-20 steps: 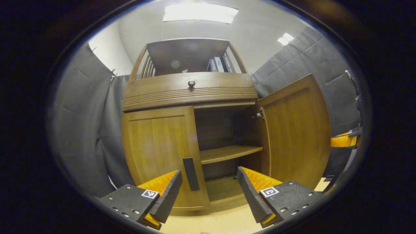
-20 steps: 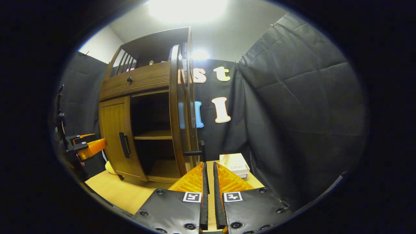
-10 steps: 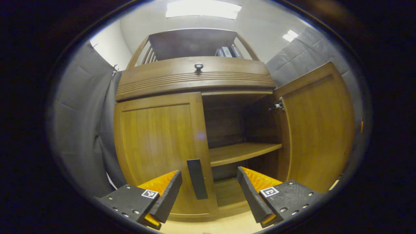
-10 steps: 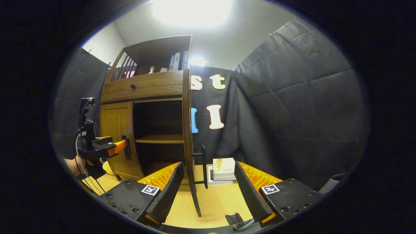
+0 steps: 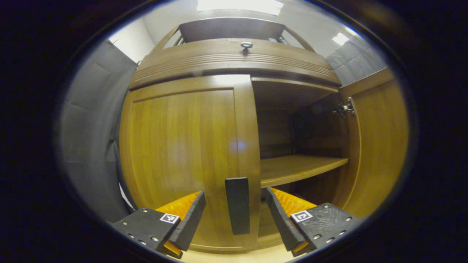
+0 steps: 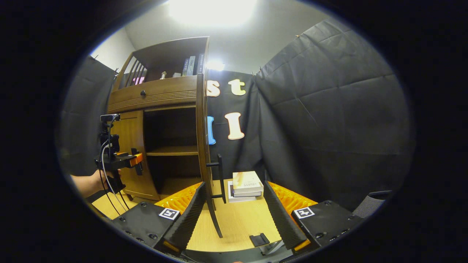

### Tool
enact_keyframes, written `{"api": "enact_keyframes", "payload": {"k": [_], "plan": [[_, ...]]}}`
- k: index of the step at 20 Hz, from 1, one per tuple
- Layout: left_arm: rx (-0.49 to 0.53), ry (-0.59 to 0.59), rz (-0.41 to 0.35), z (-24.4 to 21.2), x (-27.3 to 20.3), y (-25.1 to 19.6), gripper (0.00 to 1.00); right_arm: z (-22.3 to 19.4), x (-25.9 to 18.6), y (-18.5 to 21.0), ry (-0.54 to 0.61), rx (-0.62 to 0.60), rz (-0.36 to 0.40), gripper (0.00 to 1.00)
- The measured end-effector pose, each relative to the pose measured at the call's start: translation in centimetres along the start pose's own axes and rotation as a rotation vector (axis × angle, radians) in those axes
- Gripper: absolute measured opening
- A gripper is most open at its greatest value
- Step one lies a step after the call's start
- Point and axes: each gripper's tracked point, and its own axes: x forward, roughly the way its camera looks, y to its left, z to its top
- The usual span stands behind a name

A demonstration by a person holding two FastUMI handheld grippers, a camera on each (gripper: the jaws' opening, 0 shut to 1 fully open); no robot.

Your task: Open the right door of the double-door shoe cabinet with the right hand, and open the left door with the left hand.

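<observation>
Right door [image 6: 202, 146] swung open, right claw [image 6: 232, 213] spread, clear of its handle [image 6: 219, 177]
Left door [image 5: 186, 160] shut; left claw [image 5: 234, 212] spread, straddling left door handle [image 5: 237, 205]
Advice: centre handle between fingers, clench square, pull along hinge arc

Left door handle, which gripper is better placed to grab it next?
Left. The left gripper is open with the left door handle between its fingers, door shut. The right gripper is open by the already open right door.

Glossy varnished wood shoe cabinet [image 5: 182, 138], matt handle [image 5: 237, 204], creased matt cloth wall [image 6: 329, 109]
</observation>
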Motion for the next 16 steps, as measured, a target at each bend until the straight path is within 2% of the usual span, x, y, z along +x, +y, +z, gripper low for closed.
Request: {"api": "enact_keyframes", "payload": {"k": [4, 7, 11, 12, 16], "plan": [[0.013, 0.023, -0.015, -1.2, 1.2, -0.8, 0.67, -0.1, -0.2, 0.1, 0.007, 0.002, 0.005, 0.98], [0.011, 0.039, 0.019, -1.7, 1.4, -0.6, 0.48, -0.1, -0.2, 0.6, 0.01, 0.008, 0.032, 0.97], [-0.037, 0.067, 0.021, -1.8, 0.9, -0.5, 0.22, 0.3, -0.2, 1.2, -0.004, -0.007, 0.064, 0.98], [-0.041, 0.071, 0.02, -1.8, 0.4, -0.5, 0.2, 0.6, -0.2, 1.4, -0.008, -0.007, 0.071, 0.98], [-0.034, 0.059, 0.018, -1.6, -2.8, 0.1, 0.22, 0.8, 0.5, 2.3, -0.012, 0.002, 0.101, 0.97]]}}
